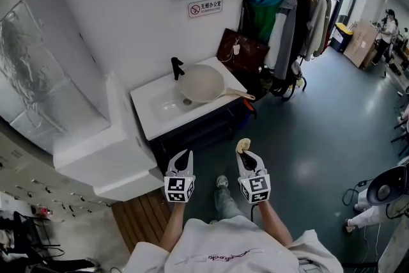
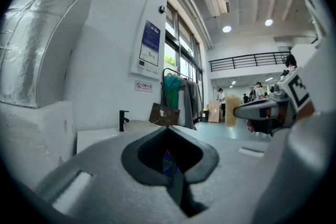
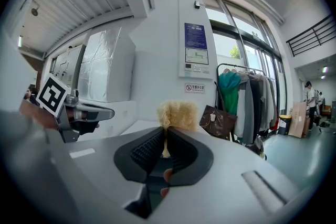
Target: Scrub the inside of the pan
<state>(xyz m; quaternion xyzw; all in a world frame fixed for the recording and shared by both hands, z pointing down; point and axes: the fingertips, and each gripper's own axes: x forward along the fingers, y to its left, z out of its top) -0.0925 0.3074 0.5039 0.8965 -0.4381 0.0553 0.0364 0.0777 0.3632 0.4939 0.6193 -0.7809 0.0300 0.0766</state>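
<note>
A beige pan (image 1: 201,83) with a light wooden handle rests in the white sink (image 1: 153,113), next to a black tap (image 1: 176,67). Both grippers hang over the floor well short of the sink. My right gripper (image 1: 243,149) is shut on a tuft of yellowish scrubber (image 1: 243,145), which pokes out beyond the jaws as a fuzzy clump (image 3: 178,113). My left gripper (image 1: 182,158) is shut with nothing in it. In the left gripper view the tap (image 2: 123,119) and the pan's rim (image 2: 140,124) show far off.
A brown bag (image 1: 242,52) leans against the sink cabinet's right end. Behind it stands a clothes rack (image 1: 291,9) full of coats. White blocks (image 1: 112,156) sit left of the sink. People stand at the far right (image 1: 387,27).
</note>
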